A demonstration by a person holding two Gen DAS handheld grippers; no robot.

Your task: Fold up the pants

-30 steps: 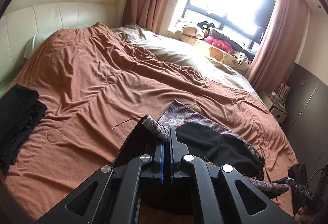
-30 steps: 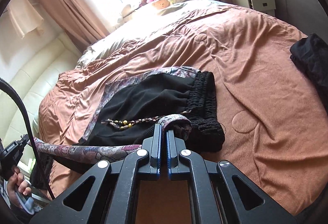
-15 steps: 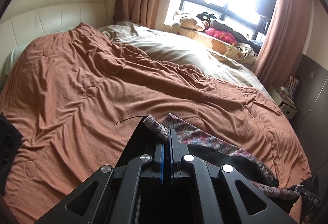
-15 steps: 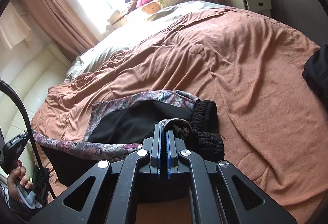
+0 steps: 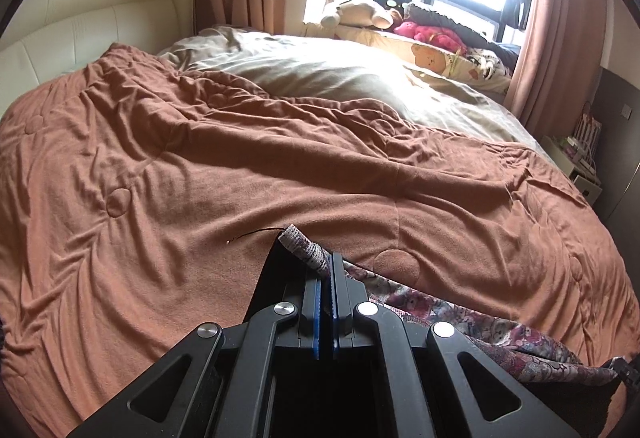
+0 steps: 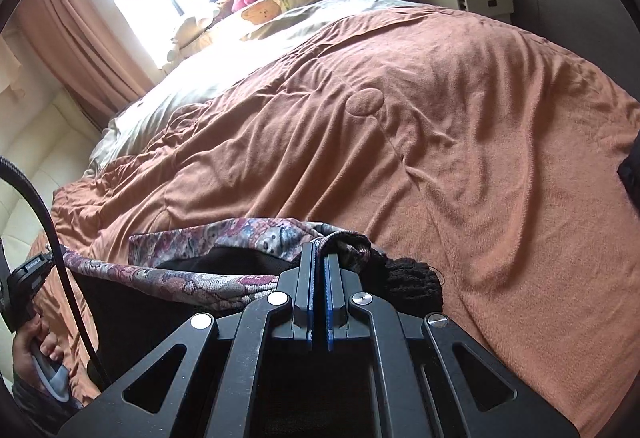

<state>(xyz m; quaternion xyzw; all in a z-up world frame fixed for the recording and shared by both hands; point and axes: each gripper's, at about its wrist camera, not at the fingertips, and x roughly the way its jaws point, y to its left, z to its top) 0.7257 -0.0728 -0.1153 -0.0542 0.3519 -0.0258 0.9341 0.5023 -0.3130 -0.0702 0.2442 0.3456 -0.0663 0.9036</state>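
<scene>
Pants (image 6: 188,270), black with a patterned floral band, stretched between the two tools just above the near edge of the bed's brown quilt (image 5: 248,173). Left gripper (image 5: 327,278) with jaws pinched shut on a rolled corner of the patterned band; right gripper (image 6: 319,262) likewise clamped tight on a gathered bit of cloth beside the black ribbed waistband (image 6: 412,278). Likely trouble from here: thin pinches near the very edge of the fabric, so a slip out of either grip under a sharp tug; uneven travel of the two hands, giving a skewed fold with edges off line; sagging slack in the middle, dragging and rucking the soft quilt or bunching under the top layer; a loose dark thread (image 5: 256,232) by the left corner, prone to snagging. Hard to judge: most of the garment, hidden beneath both tool bodies; the legs and hems, out of sight; how many layers each pinch holds. Only a part of the person's hand (image 6: 36,350) on the left tool's handle, at the frame edge. Dark heap (image 6: 630,173) at the right border, cut off, unidentified. Window glare washing out the far bedding.
</scene>
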